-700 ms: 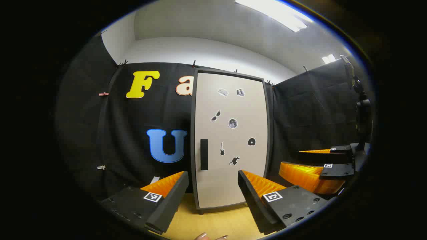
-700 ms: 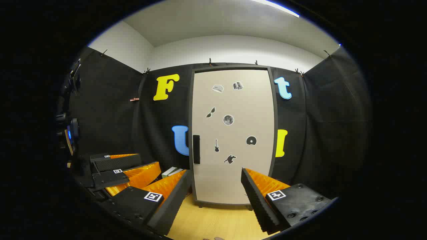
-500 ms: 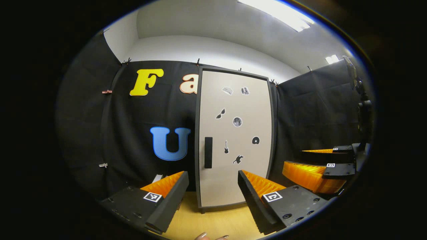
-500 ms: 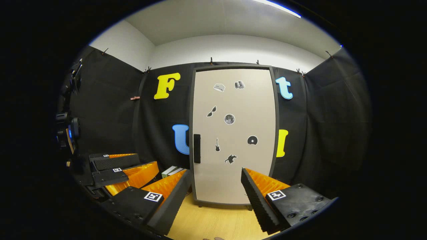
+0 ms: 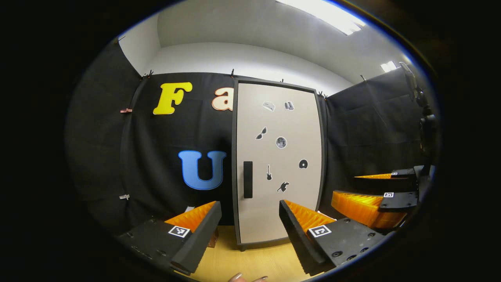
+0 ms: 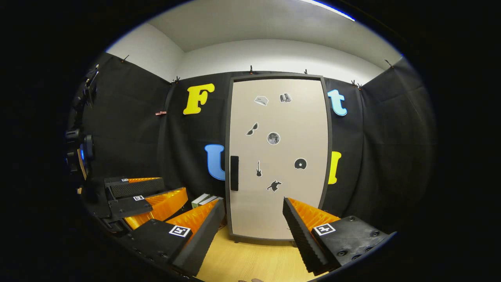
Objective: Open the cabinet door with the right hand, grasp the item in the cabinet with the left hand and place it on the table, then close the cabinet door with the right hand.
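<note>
I am looking at the cabinet (image 5: pixel 278 164) standing on the wooden bench (image 5: pixel 254 262) against the black cloth wall, and its pale door (image 6: pixel 277 156) is sitting flush in the dark frame — closed, so whatever item is inside is hidden from me and I cannot tell what it is. The dark upright handle (image 6: pixel 234 173) is sitting on the left edge of the door, about halfway up, and small dark stickers (image 6: pixel 273 138) are scattered across the door to the right of the handle. In the left gripper view I am holding the left gripper (image 5: pixel 250 211) in front of the cabinet with its fingers spread wide apart and nothing between them; the handle (image 5: pixel 247 179) is showing above the gap, well apart from the tips. In the right gripper view the right gripper (image 6: pixel 254 209) is also facing the cabinet door, fingers spread wide and empty, short of the handle and not touching it. Left of the cabinet in that view the left gripper (image 6: pixel 148 197) is showing lower down, and a small pale box (image 6: pixel 204 199) is lying on the bench near the cabinet's left foot. In the left gripper view the right gripper (image 5: pixel 372 196) is showing to the right of the cabinet — away from the door.
</note>
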